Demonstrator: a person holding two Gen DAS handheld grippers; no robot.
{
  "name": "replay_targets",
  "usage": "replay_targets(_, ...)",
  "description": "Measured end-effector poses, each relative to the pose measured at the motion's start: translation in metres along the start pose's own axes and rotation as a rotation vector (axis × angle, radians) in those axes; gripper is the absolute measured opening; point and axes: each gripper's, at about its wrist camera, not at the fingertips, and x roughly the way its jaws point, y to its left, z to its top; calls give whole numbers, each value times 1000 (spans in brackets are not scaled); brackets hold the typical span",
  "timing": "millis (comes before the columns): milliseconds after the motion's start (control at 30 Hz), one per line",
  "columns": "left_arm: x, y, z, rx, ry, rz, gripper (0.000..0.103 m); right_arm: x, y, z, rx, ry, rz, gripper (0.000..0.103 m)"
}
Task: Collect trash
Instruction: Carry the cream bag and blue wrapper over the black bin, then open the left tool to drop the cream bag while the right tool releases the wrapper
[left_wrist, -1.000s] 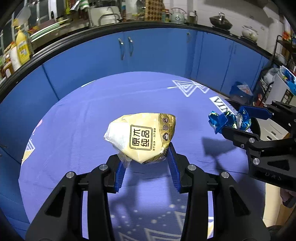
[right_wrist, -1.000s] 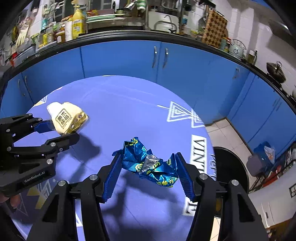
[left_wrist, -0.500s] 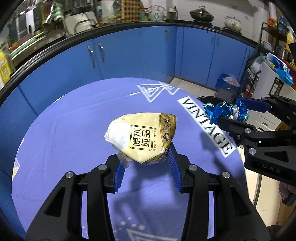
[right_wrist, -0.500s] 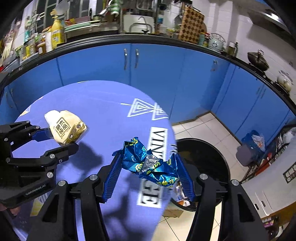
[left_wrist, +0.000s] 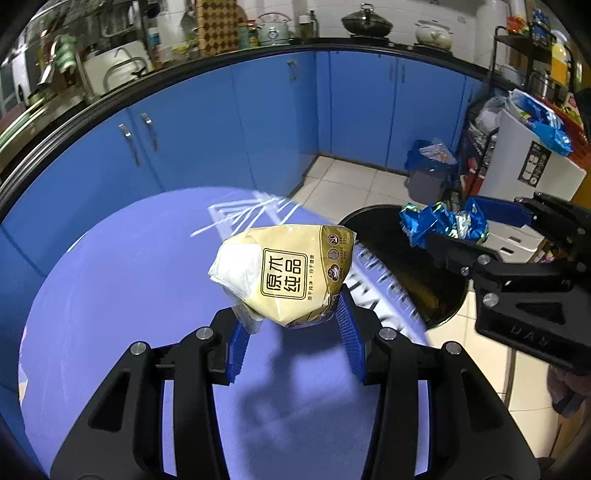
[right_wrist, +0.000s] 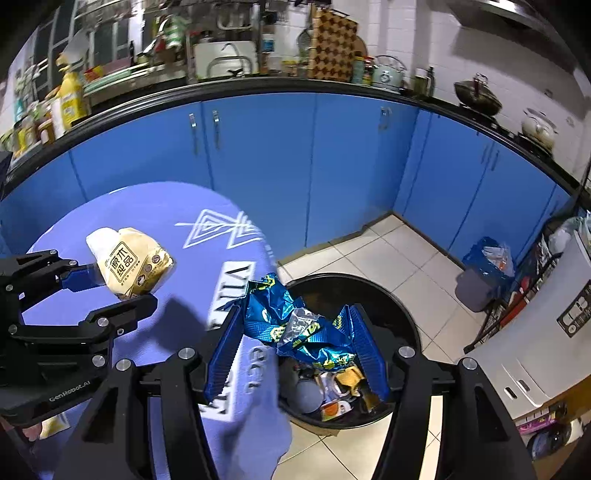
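Note:
My left gripper (left_wrist: 291, 325) is shut on a yellow-and-white snack packet (left_wrist: 284, 275) and holds it above the table's right end; the packet also shows in the right wrist view (right_wrist: 129, 262). My right gripper (right_wrist: 297, 343) is shut on a crumpled blue foil wrapper (right_wrist: 295, 328) and holds it over the near rim of a round black trash bin (right_wrist: 402, 317) on the floor. The bin holds several pieces of trash. In the left wrist view the wrapper (left_wrist: 443, 223) hangs over the bin (left_wrist: 373, 225), to the right of the packet.
The table has a purple cloth (left_wrist: 129, 280) with white print, its right edge next to the bin. Blue cabinets (right_wrist: 295, 155) run along the back. A small grey bin with a blue bag (right_wrist: 484, 273) and a white appliance (right_wrist: 546, 332) stand on the tiled floor at right.
Both grippers have swung right with their loads, from over the table toward its right end. The right gripper's wrapper is now over the bin; the left packet is near the table edge.

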Motion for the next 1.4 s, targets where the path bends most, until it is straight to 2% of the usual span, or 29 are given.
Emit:
replay_targets(367, 23, -34, 42, 38, -14, -42, 47, 8, -44, 8, 68, -5, -54, 58)
replay_targets(500, 31, -41, 57, 35, -14, -55, 55, 13, -57, 10, 91, 1, -70, 58)
replay_targets(667, 37, -49, 79, 36, -28, -63, 56, 20, -74, 12, 125, 12, -81, 58)
replay_targets(700, 37, -50, 83, 38, -32, -63, 59, 21, -77, 12, 131, 12, -84, 58)
replay_targets(767, 39, -52, 88, 36, -41, -54, 71, 22, -84, 11, 148, 13, -86, 58)
replay_targets(800, 39, -53, 90, 32, -46, -49, 85, 23, -87, 11, 154, 14, -87, 58)
replay_targets(833, 38, -52, 91, 20, -61, -37, 95, 24, -90, 11, 160, 16, -90, 58)
replay_targets(867, 38, -52, 91, 13, -68, -27, 97, 24, -92, 10, 164, 17, -92, 58)
replay_targets(1067, 46, -42, 93, -11, -52, -14, 97, 30, -100, 8, 186, 24, -84, 58)
replay_targets(1400, 44, -26, 88, -22, -52, -1, 97, 42, -83, 14, 158, 34, -70, 58)
